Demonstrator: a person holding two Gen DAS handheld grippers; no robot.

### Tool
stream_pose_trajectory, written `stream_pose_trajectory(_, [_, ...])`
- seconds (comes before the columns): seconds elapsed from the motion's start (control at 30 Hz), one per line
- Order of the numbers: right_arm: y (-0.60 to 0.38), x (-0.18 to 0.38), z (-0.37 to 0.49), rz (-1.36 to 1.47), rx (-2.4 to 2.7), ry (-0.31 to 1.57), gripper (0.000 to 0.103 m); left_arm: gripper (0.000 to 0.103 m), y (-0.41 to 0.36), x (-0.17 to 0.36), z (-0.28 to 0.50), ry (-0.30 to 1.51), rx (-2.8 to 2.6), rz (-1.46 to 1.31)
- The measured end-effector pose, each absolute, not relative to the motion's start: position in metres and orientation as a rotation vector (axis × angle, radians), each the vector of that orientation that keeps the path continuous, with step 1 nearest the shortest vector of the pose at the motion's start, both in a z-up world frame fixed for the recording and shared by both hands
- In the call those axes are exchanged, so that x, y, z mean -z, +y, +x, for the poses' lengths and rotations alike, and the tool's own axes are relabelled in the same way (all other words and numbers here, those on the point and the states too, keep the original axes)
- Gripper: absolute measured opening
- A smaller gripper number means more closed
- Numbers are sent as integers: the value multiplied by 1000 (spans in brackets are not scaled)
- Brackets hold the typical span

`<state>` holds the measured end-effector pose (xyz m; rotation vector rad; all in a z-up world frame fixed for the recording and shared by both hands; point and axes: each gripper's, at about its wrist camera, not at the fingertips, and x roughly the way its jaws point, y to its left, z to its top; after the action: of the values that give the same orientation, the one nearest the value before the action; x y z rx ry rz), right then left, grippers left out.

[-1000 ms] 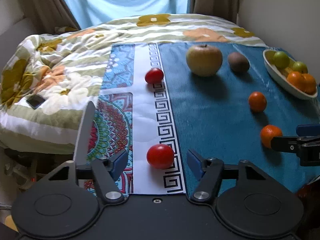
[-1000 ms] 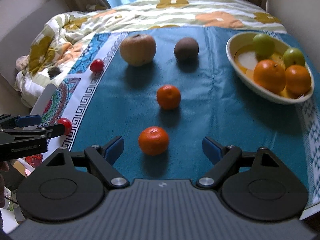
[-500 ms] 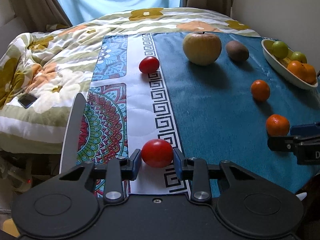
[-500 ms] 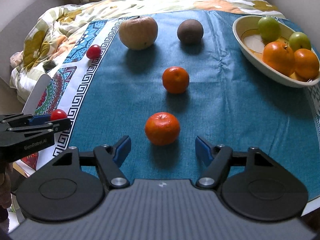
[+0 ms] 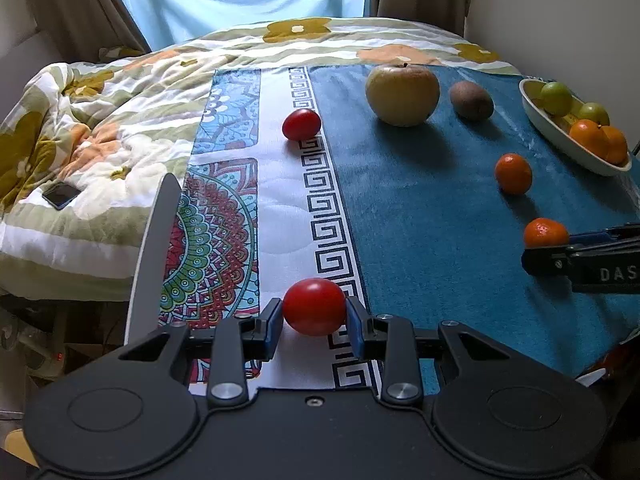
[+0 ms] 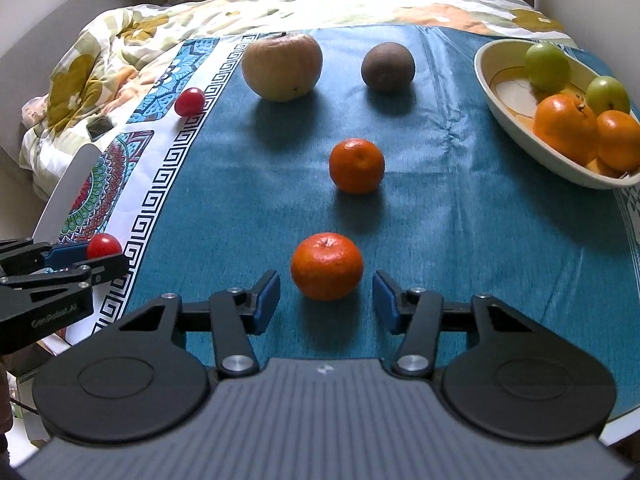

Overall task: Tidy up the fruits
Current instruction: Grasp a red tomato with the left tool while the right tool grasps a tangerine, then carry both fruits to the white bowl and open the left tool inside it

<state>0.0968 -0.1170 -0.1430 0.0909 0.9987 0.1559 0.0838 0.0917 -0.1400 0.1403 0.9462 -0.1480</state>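
Red tomato [image 5: 314, 306]: smooth, shiny skin. Mandarin [image 6: 327, 265]: bumpy, dimpled peel w/ a little shine. Blue cloth [image 6: 440, 220]: soft, fuzzy, matt. Bowl [image 6: 508, 120]: smooth, glossy, looks like ceramic. Kiwi [image 6: 387, 66]: dull, rough. Gripper pads [image 6: 267, 300]: blue, matt, rubbery; arms black plastic, metal screws.

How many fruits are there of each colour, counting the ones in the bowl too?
Red: 2 tomatoes
Orange: 4 oranges
Green: 2 small fruits
Yellow-brown: 1 apple
Brown: 1 kiwi
Total: 10
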Motion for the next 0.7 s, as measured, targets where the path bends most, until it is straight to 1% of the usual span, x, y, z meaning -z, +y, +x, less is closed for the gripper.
stream_pose_trajectory(0.03, [-117, 143, 97, 91, -156, 997, 59, 37, 92, 139, 82, 943, 145, 141])
stream_pose_trajectory(0.07, [-118, 143, 98, 91, -158, 999, 53, 37, 92, 137, 81, 940, 140, 140])
stream_pose_trajectory(0.37, [-126, 131, 93, 99, -157, 970, 52, 37, 83, 115, 71, 916, 153, 129])
stream_pose_trajectory(0.7, [-161, 100, 85, 138, -127, 905, 52, 37, 42, 78, 66, 858, 211, 151])
